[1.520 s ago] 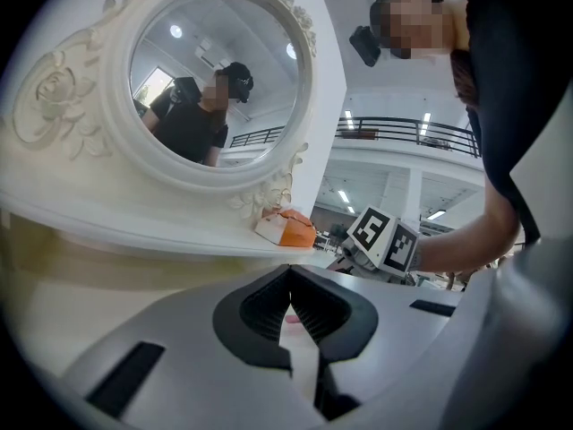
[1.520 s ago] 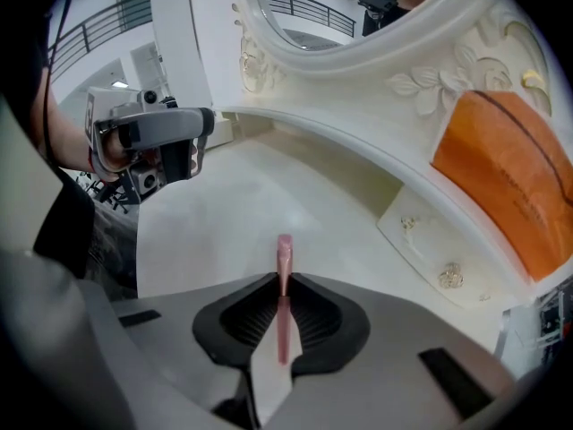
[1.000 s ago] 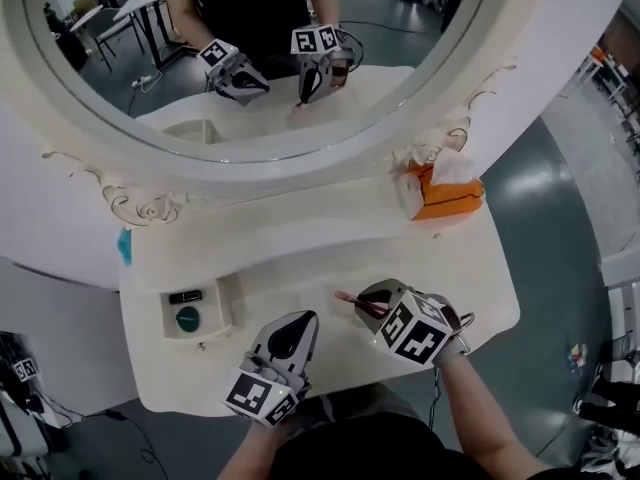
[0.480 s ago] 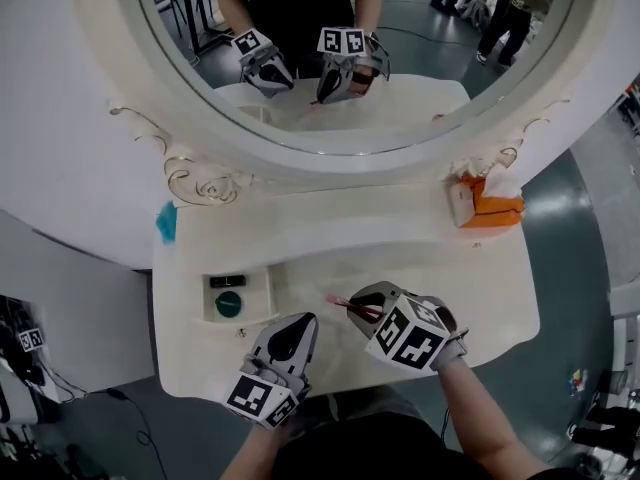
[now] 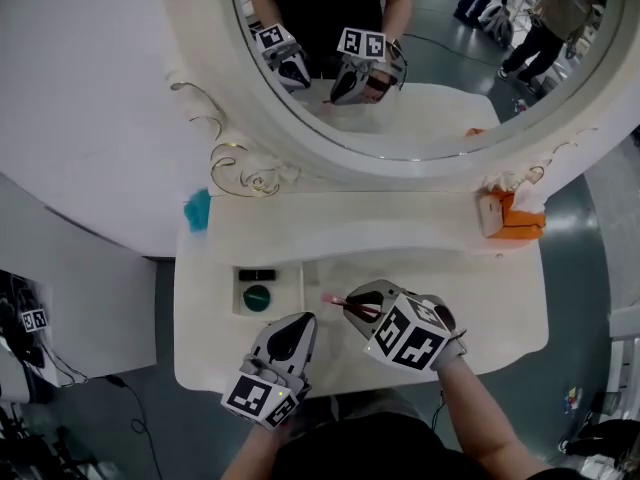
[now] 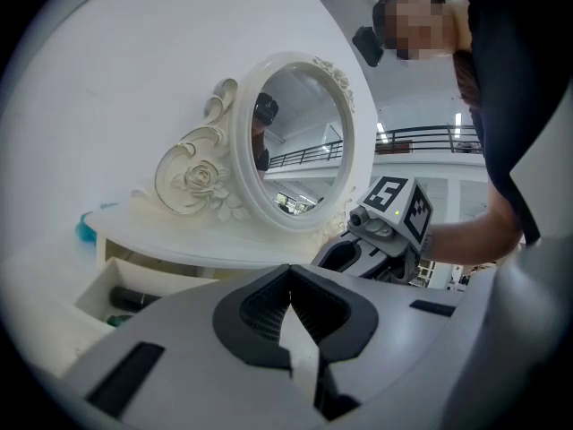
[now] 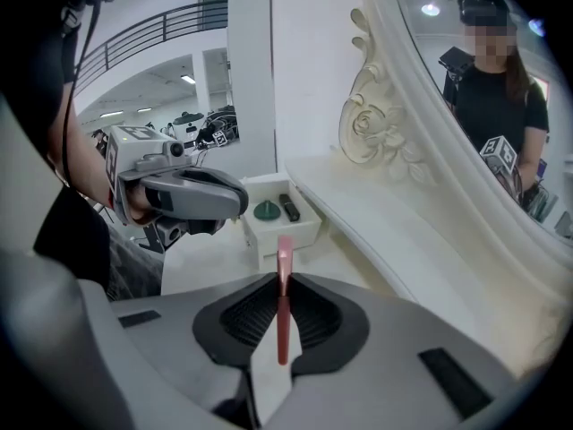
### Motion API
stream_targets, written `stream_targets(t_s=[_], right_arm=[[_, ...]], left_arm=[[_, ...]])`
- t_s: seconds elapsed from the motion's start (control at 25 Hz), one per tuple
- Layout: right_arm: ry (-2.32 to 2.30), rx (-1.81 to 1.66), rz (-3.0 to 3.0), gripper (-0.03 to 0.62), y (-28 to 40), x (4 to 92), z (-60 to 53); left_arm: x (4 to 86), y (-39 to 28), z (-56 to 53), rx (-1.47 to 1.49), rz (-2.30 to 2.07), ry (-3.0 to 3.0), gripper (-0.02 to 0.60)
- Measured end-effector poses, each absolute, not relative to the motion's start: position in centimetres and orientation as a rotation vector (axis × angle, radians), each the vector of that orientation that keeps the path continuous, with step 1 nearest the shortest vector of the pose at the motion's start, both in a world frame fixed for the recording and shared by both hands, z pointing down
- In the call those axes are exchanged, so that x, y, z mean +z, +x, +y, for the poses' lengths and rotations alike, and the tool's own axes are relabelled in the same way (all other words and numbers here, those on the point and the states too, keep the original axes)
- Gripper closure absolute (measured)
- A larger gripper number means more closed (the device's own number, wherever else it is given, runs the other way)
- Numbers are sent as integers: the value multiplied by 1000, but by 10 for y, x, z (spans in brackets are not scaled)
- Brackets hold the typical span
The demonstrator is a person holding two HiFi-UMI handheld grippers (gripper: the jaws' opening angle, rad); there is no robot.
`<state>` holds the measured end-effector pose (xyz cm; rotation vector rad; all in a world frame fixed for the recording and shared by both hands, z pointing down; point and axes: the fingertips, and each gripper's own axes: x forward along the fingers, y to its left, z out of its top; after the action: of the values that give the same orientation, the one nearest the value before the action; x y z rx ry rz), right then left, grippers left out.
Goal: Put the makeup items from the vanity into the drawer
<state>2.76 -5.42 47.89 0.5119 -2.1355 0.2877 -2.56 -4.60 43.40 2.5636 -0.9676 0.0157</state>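
Pink stick [image 7: 284, 253] pinched between right gripper [image 7: 284, 287] pads, its tip poking out beyond them. It is slim and straight. Left gripper [image 6: 291, 319] jaws pressed together, empty.

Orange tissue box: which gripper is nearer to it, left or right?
Right. The right gripper, holding a pink stick, sits front-centre, leftward of the orange tissue box at the back right; the left gripper is further left, beside the open drawer.

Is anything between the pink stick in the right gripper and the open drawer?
Nothing visible does. The pink stick in the right gripper faces bare tabletop up to the open drawer; the left gripper hovers just beside that path.
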Motion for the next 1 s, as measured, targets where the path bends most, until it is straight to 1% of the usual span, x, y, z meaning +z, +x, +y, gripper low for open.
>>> stream_targets(t_s=[1.0], right_arm=[[302,154,-2177,537,-101,469,-78]], left_arm=[[438,-150,-59,-32,-1212,2456,566]])
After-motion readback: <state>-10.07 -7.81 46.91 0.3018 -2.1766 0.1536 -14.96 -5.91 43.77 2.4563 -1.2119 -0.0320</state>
